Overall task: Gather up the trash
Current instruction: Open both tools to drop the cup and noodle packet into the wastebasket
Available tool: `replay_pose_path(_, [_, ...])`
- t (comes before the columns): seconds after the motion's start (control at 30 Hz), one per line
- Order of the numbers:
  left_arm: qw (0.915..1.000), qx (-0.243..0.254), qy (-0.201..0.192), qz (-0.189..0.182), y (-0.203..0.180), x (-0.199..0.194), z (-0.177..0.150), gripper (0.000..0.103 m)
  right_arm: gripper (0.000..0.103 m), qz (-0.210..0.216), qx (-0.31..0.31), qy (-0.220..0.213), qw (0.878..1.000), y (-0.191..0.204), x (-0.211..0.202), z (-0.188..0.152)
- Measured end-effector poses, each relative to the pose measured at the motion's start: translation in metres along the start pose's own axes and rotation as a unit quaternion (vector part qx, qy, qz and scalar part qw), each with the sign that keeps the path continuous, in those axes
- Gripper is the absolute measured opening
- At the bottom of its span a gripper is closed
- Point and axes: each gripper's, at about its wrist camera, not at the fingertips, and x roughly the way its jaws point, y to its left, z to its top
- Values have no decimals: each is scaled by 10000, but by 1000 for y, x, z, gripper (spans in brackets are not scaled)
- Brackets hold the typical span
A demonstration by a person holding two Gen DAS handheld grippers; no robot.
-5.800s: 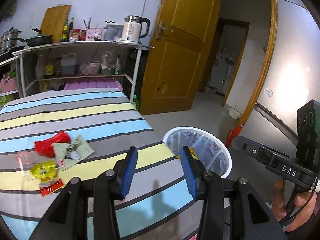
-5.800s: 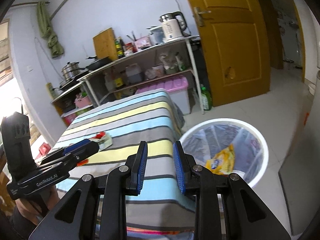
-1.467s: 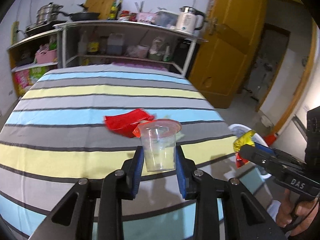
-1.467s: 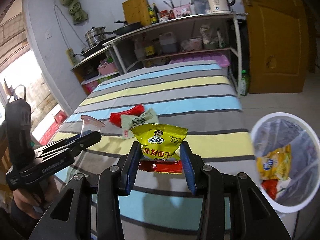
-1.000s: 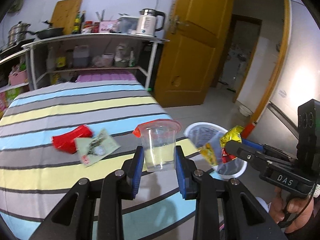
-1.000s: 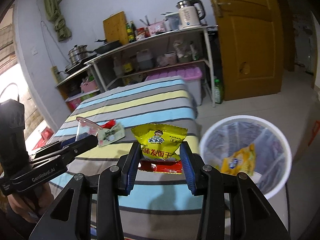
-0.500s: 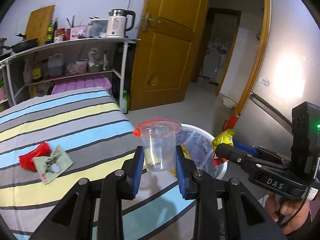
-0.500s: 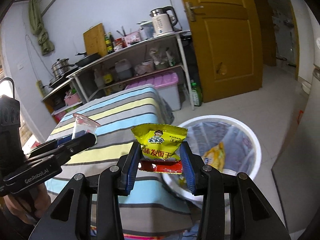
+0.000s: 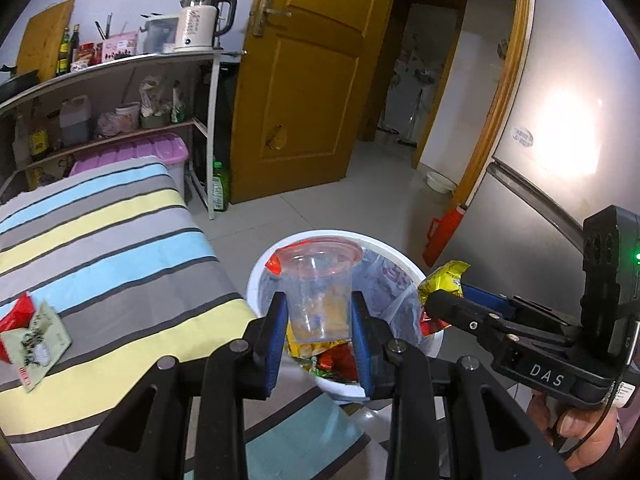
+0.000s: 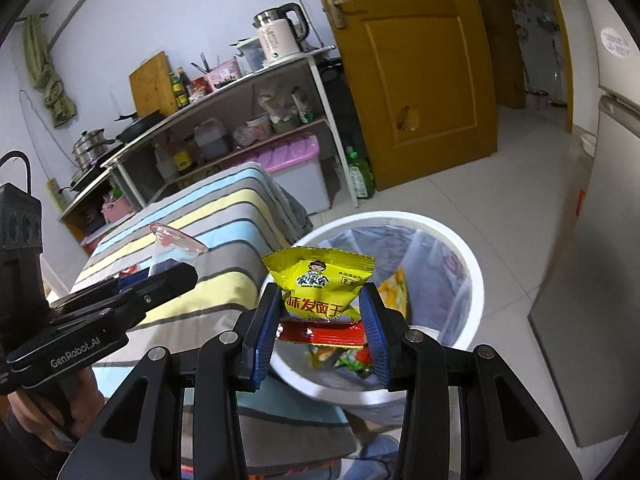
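Note:
My left gripper (image 9: pixel 318 320) is shut on a clear plastic cup (image 9: pixel 318 292) with a red rim, held upright over the near rim of the white trash bin (image 9: pixel 394 250). My right gripper (image 10: pixel 322 318) is shut on a yellow snack packet (image 10: pixel 320 280) with a red wrapper (image 10: pixel 320 336) under it, above the bin (image 10: pixel 472 276), which holds several wrappers. The right gripper (image 9: pixel 444 300) also shows in the left wrist view, and the left gripper (image 10: pixel 176 276) with the cup (image 10: pixel 170 250) in the right wrist view. A red wrapper (image 9: pixel 14 312) and a pale green packet (image 9: pixel 34 338) lie on the striped table (image 9: pixel 120 240).
A shelf rack (image 9: pixel 120 92) with a kettle, bottles and a pink-lidded box stands behind the table. A yellow door (image 9: pixel 308 80) is beyond the bin. A grey fridge (image 9: pixel 560 160) stands to the right, with a red object (image 9: pixel 442 232) leaning at its base.
Both grippers have swung right from the table to above the bin, still carrying the cup and the packets. The bin now lies directly under and ahead of them.

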Motion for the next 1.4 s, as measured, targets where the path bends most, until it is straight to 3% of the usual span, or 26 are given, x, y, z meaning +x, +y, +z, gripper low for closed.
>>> replay_pose_path(0.4, [9993, -150, 346, -57, 0, 40, 3, 33, 43, -249, 184, 260, 9992, -22, 28, 1])
replay_pose_path(0.53, [9990, -217, 388, -107, 1, 46, 4, 45, 44, -323, 197, 307, 9988, -26, 34, -1])
replay_pose_path(0.67, [9988, -258, 385, -125, 3, 46, 4, 46, 46, -333, 246, 297, 9987, -29, 33, -2])
replay_pose_path(0.93, [9995, -258, 140, -129, 6, 25, 3, 46, 46, -168, 186, 77, 9997, -20, 13, 1])
replay_pose_path(1.4, [9986, -355, -367, 166, 26, -44, -13, 46, 46, 272, -250, -256, 9990, 35, -24, 2])
